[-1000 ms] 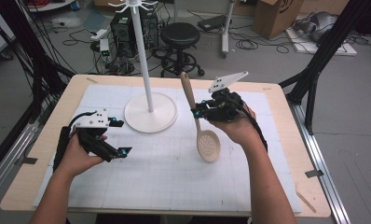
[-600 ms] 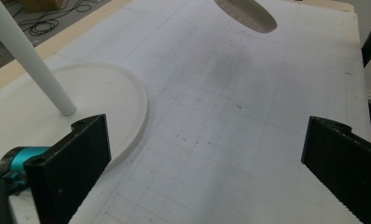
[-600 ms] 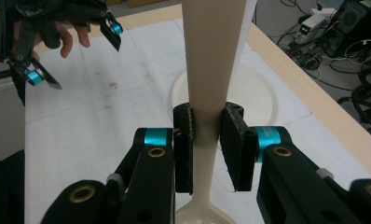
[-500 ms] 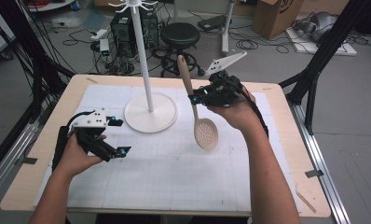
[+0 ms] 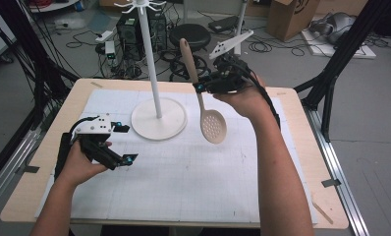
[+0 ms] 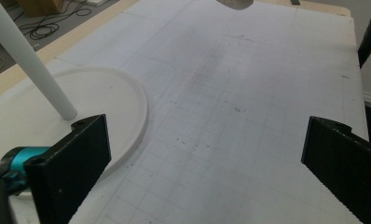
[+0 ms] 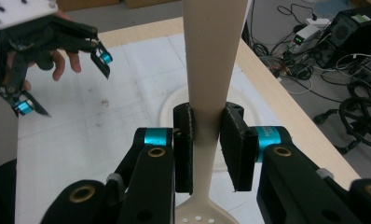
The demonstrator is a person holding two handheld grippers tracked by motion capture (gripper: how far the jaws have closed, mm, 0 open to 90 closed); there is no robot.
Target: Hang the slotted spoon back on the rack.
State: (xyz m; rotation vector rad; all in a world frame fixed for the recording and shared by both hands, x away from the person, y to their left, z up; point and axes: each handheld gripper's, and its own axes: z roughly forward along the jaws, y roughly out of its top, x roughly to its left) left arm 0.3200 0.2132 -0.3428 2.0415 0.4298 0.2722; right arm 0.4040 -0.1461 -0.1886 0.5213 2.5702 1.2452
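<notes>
A beige slotted spoon (image 5: 203,93) hangs in the air over the white mat, its perforated bowl down and its handle up. My right gripper (image 5: 201,88) is shut on the spoon's neck; in the right gripper view both black pads squeeze the spoon handle (image 7: 211,70) from either side, gripper (image 7: 207,142). A white hook stand (image 5: 154,69) with a round base (image 5: 159,120) rises just left of the spoon. My left gripper (image 5: 125,143) rests low on the mat at the left, open and holding nothing, its pads (image 6: 74,165) wide apart in the left gripper view.
The white gridded mat (image 5: 183,167) covers the wooden table (image 5: 75,98). The stand's pole (image 6: 30,60) and base rim (image 6: 127,102) lie close to my left gripper. Cables, a stool and boxes sit on the floor beyond the far edge.
My right gripper has lifted the spoon higher above the mat and carried it a little toward the far side. The left hand has stayed put.
</notes>
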